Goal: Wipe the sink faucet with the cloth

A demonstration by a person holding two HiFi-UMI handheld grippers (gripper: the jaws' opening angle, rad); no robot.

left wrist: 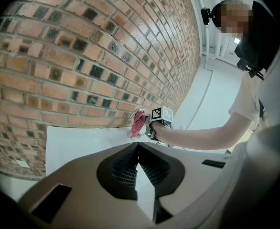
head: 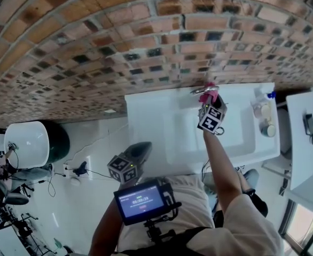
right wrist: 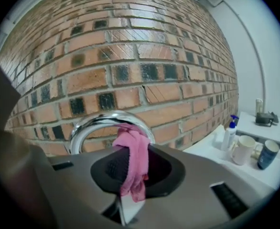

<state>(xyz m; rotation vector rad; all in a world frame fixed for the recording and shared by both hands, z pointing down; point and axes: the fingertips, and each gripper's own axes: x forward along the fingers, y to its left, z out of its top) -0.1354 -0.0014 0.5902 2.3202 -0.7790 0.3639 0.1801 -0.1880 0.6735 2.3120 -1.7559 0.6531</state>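
Observation:
A chrome arched faucet (right wrist: 97, 123) rises in front of the brick wall at the back of the white sink (head: 146, 111). My right gripper (right wrist: 130, 151) is shut on a pink cloth (right wrist: 136, 168), and the cloth is pressed against the right side of the faucet's arch. From the head view the cloth (head: 210, 95) sits on the faucet (head: 199, 90), with the right gripper (head: 212, 106) just below it. My left gripper (head: 140, 149) hangs low at the sink's front left, away from the faucet. Its jaws (left wrist: 137, 147) are shut with nothing between them.
A soap bottle (right wrist: 229, 133) and two mugs (right wrist: 242, 149) stand on the sink's right ledge. Brick wall runs behind the sink. A white shelf (head: 300, 137) is at the far right. A second white basin (head: 27, 143) and cables lie on the floor to the left.

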